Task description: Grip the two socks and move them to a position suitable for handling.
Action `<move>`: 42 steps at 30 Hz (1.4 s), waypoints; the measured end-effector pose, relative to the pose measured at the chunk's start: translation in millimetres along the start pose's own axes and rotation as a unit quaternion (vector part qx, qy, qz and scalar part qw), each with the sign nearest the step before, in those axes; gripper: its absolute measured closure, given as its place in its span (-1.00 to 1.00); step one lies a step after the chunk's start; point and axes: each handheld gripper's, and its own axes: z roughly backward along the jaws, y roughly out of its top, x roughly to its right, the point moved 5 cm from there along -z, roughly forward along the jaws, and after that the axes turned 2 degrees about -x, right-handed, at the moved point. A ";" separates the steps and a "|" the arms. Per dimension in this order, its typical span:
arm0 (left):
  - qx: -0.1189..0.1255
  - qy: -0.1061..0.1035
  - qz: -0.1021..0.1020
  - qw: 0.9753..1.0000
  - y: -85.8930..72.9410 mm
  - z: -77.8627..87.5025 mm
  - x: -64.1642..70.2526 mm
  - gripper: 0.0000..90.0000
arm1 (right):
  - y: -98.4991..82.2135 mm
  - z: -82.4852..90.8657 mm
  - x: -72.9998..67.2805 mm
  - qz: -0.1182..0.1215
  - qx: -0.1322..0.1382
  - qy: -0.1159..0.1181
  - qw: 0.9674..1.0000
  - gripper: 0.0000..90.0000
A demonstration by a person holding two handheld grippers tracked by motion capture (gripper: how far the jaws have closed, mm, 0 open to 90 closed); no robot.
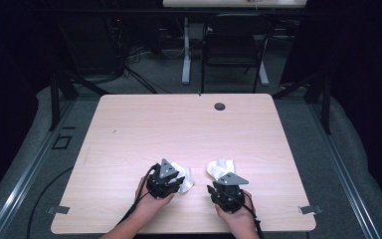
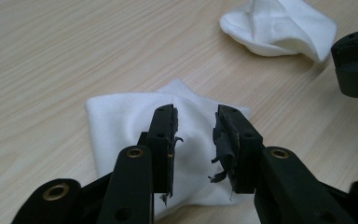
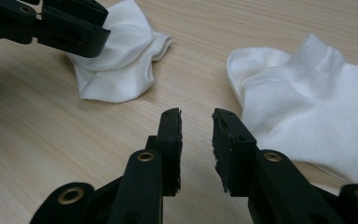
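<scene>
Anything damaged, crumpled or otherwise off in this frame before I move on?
Yes. The black pad lining on the left tongs is frayed, with strips peeling off the inner faces. The two white cotton ankle socks lie apart and rumpled on the light wooden table: one under the left tongs, the other beside the right tongs.

Lab-like room: bare desk [image 1: 129,129], floor cables [image 1: 134,69], dark curtains [image 1: 363,74]

bare tabletop [image 1: 179,124] beyond, two socks [image 1: 185,175] near claws
</scene>
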 end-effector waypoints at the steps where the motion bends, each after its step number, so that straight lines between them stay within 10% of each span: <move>1: -0.002 -0.001 0.000 1.000 0.8 -1.8 1.3 0.52 | 0.2 0.5 0.1 0.000 0.000 -0.001 1.000 0.61; 42: -0.015 -0.016 0.027 0.999 2.4 -14.1 1.4 1.00 | 0.9 -2.3 -1.0 -0.005 0.001 0.007 1.000 0.59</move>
